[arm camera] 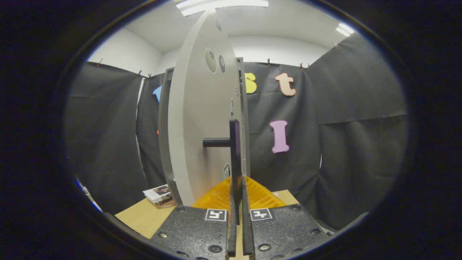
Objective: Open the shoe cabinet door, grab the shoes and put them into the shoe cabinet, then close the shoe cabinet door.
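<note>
Two orange ribbed fingers (220, 196) of the hand-held gripper (238, 195) stand drawn close together, with the thin black bar handle (235, 151) of the pale grey flat cabinet door (196, 119) pinched between their black inner pads; both fingers press on that handle. The handle stands upright and edge-on, joined to the door face by a short black horizontal post (216, 142) just left of it.

The door swings out toward the camera, its broad face rising to the left of the handle, with two round hinge cups (214, 60) near the top. Behind the door, the dark-framed shoe cabinet body (164, 137) shows as a narrow upright strip to the left of the handle and another strip of frame just right of it; the inside of the cabinet cannot be seen from here.

Below the handle lies a light tan wooden tabletop (144, 216). On it, left of the door's lower edge, rests a small stack of printed cards or booklets (158, 194). Black cloth (346, 137) hangs all round behind the cabinet, and above it are white walls and a white ceiling with bright strip lights (223, 4).
</note>
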A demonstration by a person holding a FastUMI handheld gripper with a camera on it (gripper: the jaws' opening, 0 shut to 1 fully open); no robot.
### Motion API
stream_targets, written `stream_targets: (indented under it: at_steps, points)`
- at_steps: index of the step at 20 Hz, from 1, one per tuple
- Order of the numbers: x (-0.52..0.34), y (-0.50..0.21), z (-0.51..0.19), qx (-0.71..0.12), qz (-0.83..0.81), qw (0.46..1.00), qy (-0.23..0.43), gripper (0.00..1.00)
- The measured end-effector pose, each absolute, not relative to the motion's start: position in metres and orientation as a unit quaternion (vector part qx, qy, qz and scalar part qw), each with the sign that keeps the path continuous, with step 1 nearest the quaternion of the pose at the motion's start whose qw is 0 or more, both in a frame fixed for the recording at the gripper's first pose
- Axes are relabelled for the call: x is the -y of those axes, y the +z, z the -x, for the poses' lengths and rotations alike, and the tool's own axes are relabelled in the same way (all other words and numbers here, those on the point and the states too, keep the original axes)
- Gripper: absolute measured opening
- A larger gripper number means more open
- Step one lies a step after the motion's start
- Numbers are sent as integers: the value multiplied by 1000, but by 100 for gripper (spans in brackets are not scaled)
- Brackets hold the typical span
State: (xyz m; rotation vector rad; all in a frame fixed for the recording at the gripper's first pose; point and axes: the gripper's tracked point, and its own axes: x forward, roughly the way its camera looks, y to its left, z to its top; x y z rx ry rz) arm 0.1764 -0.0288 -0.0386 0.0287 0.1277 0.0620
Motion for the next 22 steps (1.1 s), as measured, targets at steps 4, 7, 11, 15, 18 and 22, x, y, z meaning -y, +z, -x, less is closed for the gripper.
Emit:
stream_targets:
  at_steps: [4,7,11,15,18,22]
  points:
    - [38,-41,-177,-67,-18,997,23,5]
    - [46,-40,-174,-67,-20,997,19,4]
    - [46,-41,-177,-68,-17,997,21,4]
    - [56,-41,-175,-66,-10,998,5,21]
    - [64,-40,-178,-64,-5,998,-3,44]
    - [73,-40,-176,-64,-3,998,2,76]
